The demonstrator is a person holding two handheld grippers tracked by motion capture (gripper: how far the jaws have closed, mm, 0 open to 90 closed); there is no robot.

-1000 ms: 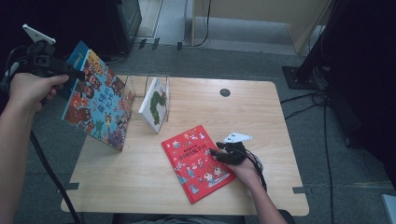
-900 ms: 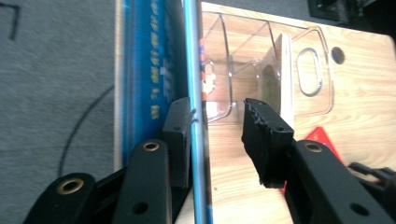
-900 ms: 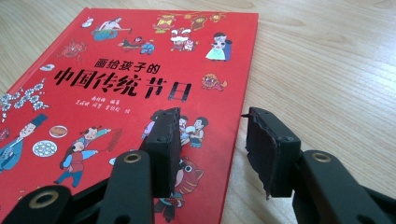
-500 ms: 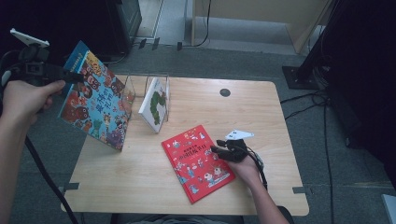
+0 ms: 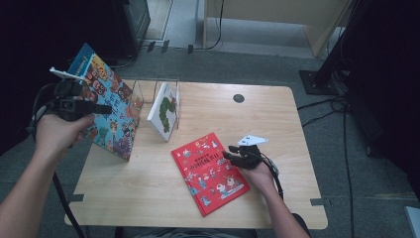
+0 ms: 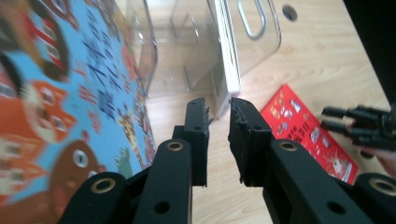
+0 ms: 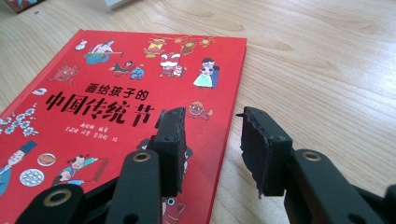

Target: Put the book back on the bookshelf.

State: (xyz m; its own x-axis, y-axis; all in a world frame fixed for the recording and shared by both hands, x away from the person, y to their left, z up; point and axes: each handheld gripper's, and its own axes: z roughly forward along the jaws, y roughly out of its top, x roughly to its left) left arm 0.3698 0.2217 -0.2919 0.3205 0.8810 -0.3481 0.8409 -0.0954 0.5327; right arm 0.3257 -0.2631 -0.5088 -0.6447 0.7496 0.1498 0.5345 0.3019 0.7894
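A big blue picture book [image 5: 110,126] stands tilted at the table's left edge, against a clear book stand [image 5: 140,91]. My left gripper [image 5: 105,108] hovers in front of its cover, open with a narrow gap and nothing between the jaws [image 6: 217,109]; the blue picture book [image 6: 60,93] lies just left of them. A white book [image 5: 166,111] with a green figure stands in the clear book stand [image 6: 187,46]. A red book [image 5: 208,173] lies flat near the front. My right gripper [image 5: 229,154] is open at its right edge [image 7: 210,121], one jaw above the cover and one above the wood.
The wooden table [image 5: 213,106] has a round dark hole [image 5: 238,98] at the back. Its right half is bare wood. A black stand base [image 5: 319,79] and cables [image 5: 346,139] lie on the floor to the right.
My left gripper has dropped down and moved right, from beside the blue book's top corner to in front of its cover. The right gripper and the red book have hardly moved.
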